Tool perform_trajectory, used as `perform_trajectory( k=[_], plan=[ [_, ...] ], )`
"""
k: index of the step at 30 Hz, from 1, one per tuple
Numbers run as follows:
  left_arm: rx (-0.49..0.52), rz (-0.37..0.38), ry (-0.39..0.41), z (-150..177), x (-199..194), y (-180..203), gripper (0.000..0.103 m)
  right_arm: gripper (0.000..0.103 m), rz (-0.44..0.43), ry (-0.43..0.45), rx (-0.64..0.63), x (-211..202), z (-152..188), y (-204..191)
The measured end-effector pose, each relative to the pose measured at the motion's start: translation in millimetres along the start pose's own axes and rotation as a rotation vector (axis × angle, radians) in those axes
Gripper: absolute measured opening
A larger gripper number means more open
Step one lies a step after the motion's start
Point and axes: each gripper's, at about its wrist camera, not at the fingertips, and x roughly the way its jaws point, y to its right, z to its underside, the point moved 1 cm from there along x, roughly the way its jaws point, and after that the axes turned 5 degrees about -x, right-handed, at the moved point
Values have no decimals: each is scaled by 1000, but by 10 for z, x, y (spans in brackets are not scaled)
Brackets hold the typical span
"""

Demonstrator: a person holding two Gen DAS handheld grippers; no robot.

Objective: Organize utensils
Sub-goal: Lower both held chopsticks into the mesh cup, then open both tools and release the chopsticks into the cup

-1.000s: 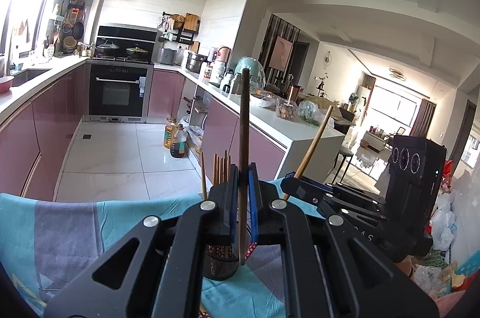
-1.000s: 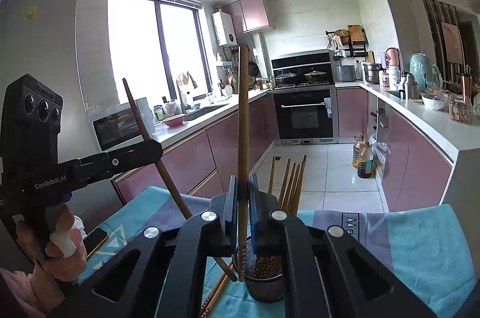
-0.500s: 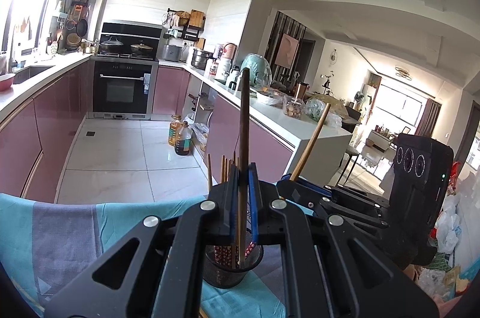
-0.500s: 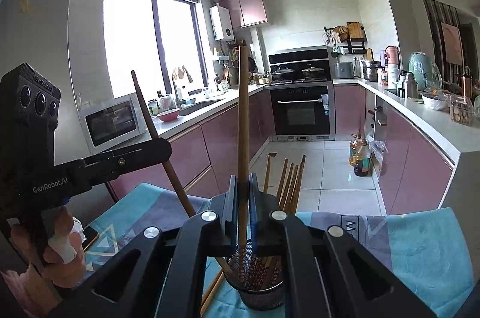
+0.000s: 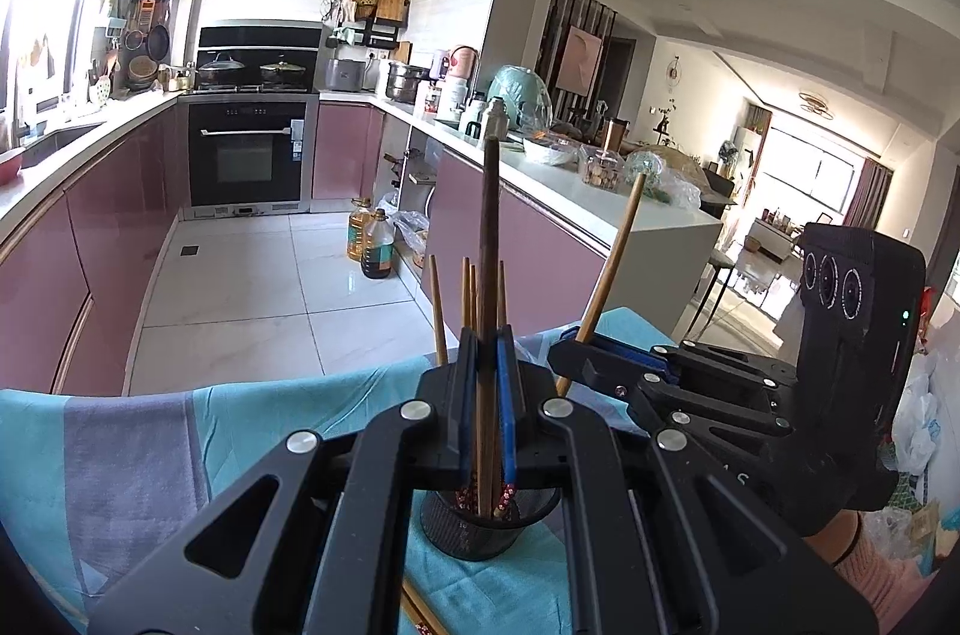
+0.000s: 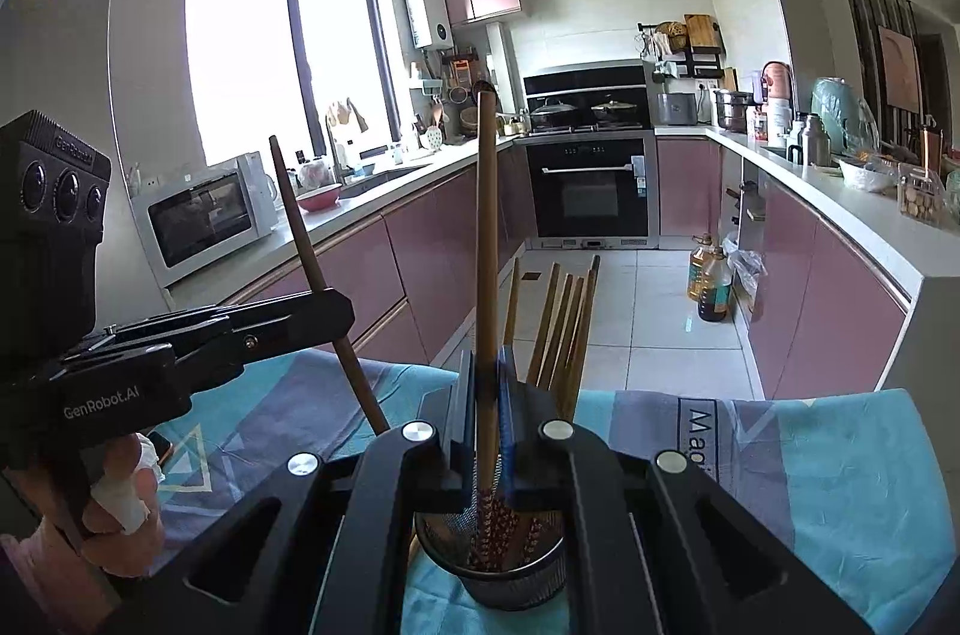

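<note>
Both tools pinch one chopstick each, upright, over the mesh holder. Left tool is pressed together on a dark brown chopstick; right tool is pressed together on a lighter wooden chopstick. The black mesh utensil holder stands on the teal and grey cloth covering the tabletop, just below both sets of tips, with several chopsticks already leaning inside it. Judgement: this is the drop-in step. I would keep each stick near vertical, bring its lower end inside the rim before letting go, and release one tool at a time so the sticks do not cross. In the way: the standing chopsticks fan toward the far side of the holder and could deflect an incoming tip; the two tools sit close, the other one just beside mine, so their noses may bump. At least one loose chopstick lies on the cloth beside the holder, not yet stowed. Kitchen counters, oven and oil bottles on the floor stand well apart.
</note>
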Motion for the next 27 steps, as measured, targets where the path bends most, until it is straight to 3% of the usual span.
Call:
perform_trajectory(
  k=[13,27],
  plan=[
    [75,-50,-138,52,297,155,8,6,-17,-139,74,352,184,145],
    [49,-81,-210,172,648,29,9,11,5,-138,139,410,264,251]
  ],
)
